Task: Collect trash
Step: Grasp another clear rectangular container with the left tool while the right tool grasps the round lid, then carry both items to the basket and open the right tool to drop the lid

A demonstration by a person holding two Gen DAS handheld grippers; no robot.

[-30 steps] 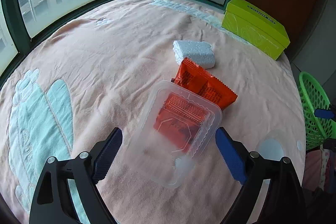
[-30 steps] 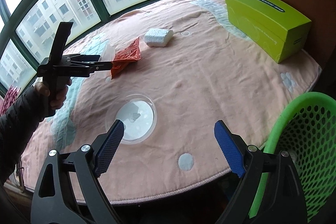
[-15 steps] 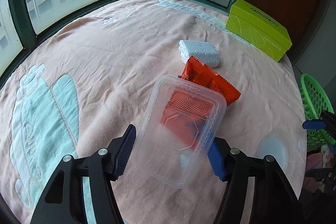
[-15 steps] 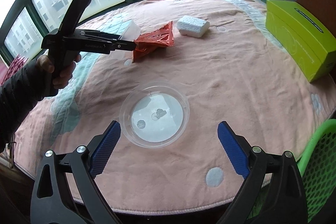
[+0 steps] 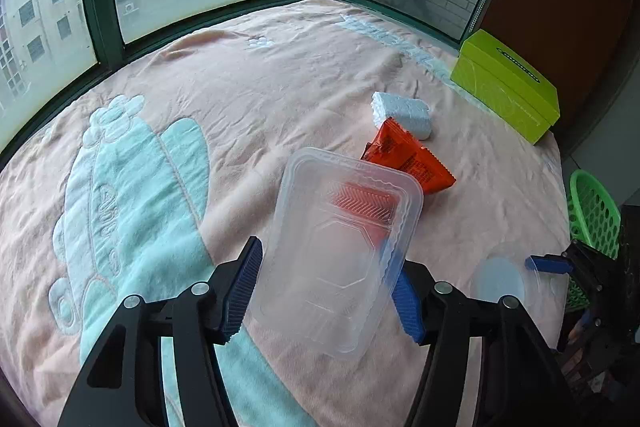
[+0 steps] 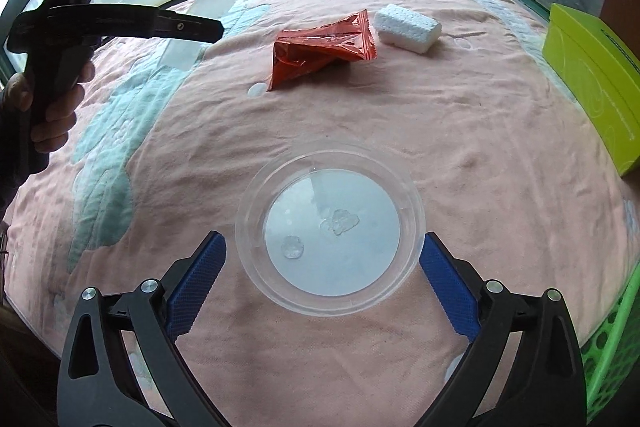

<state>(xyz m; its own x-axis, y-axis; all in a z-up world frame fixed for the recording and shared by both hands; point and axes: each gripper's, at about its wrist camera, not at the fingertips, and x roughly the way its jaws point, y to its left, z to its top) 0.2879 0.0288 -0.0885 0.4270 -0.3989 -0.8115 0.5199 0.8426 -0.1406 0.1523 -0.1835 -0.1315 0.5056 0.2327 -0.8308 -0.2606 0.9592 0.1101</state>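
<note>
My left gripper is shut on a clear rectangular plastic container and holds it lifted above the blanket; the container also shows in the right wrist view. An orange snack wrapper and a white foam block lie beyond it. My right gripper is open, its blue fingers on either side of a clear round plastic lid lying flat on the blanket. The wrapper and the foam block lie farther back.
A pink blanket with teal patterns covers the table. A lime-green box stands at the right. A green mesh basket sits off the table's right front edge. Windows ring the far side.
My left gripper closed on the clear container and lifted it off the blanket. My right gripper moved forward until its open fingers flank the round lid.
</note>
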